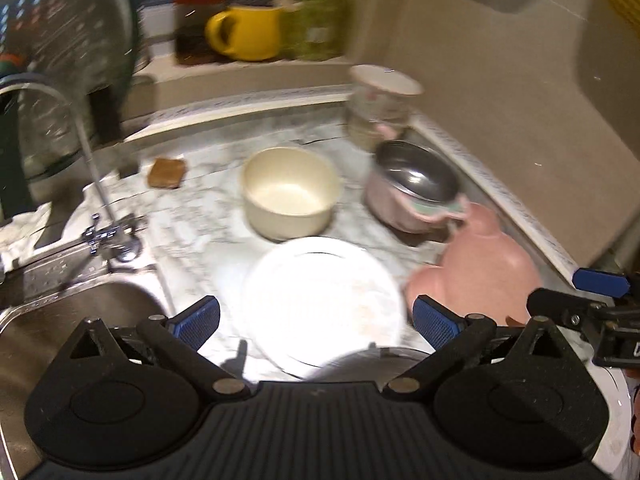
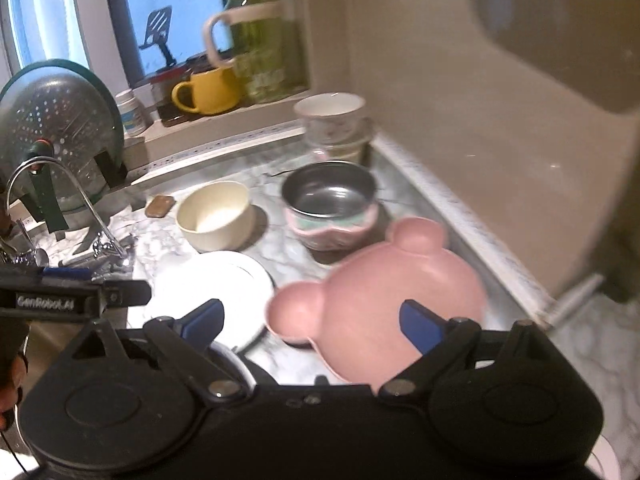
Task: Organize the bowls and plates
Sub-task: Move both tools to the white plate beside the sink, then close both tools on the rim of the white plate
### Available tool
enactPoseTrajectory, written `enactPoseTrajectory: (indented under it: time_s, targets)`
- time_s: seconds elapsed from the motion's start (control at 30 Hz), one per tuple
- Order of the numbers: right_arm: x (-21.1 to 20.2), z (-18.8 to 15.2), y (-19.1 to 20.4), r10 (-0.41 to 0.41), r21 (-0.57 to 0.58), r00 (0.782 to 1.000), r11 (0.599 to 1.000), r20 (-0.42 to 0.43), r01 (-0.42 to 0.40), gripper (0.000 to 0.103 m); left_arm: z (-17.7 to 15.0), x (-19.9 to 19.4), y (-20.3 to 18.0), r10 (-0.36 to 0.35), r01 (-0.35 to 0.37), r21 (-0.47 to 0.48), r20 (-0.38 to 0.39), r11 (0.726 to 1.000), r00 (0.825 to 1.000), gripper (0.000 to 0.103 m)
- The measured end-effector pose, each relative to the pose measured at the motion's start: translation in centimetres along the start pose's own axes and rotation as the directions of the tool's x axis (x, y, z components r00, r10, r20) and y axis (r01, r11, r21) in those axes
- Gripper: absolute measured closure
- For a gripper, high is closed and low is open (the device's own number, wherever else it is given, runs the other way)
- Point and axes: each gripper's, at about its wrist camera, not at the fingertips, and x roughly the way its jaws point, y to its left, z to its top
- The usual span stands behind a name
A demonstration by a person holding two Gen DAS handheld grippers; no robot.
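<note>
A white plate [image 1: 324, 300] lies on the marble counter, just ahead of my open, empty left gripper [image 1: 316, 320]. It also shows in the right wrist view [image 2: 212, 288]. A pink bear-shaped plate [image 2: 380, 292] lies to its right, under my open right gripper [image 2: 312, 320], whose right finger is over it; in the left wrist view the pink plate [image 1: 480, 264] sits beside the right gripper's tip [image 1: 596, 292]. Behind stand a cream bowl [image 1: 290, 192] [image 2: 216, 216] and a steel bowl [image 1: 416, 184] [image 2: 330, 208] in a pink sleeve.
A stack of cups and bowls [image 2: 336, 128] stands in the back corner. A sink [image 1: 60, 320] and faucet [image 1: 96, 184] are at left, with a colander [image 2: 56, 136] behind. A yellow mug [image 2: 208, 88] and green pitcher [image 2: 256, 52] sit on the sill. A brown sponge [image 1: 167, 172] lies on the counter.
</note>
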Motion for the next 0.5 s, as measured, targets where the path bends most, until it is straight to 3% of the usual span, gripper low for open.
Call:
enactPoseTrajectory:
  time_s: [0.17,0.37,0.5]
  targets:
    - [5.5,2.9,1.4,0.046,-0.004,0.995,0.999,-0.091,-0.047,0.010,1.9,3.4,2.8,0.018,-0.022,-0.031,-0.111,0.999,0.994,0.000]
    - [11.2,4.4,2.7,0.066,-0.030,0.980,0.997,-0.186,-0.073,0.025,2.2,7.5,4.7,0.031,-0.050,-0.090,-0.199,0.995,0.979,0.004]
    - [13.8,4.1,3.2,0.063,-0.058,0.966,0.995,-0.249,-0.080,0.039,2.0,9.4,5.3,-0.025,-0.011,-0.141,-0.257,0.990,0.966,0.031]
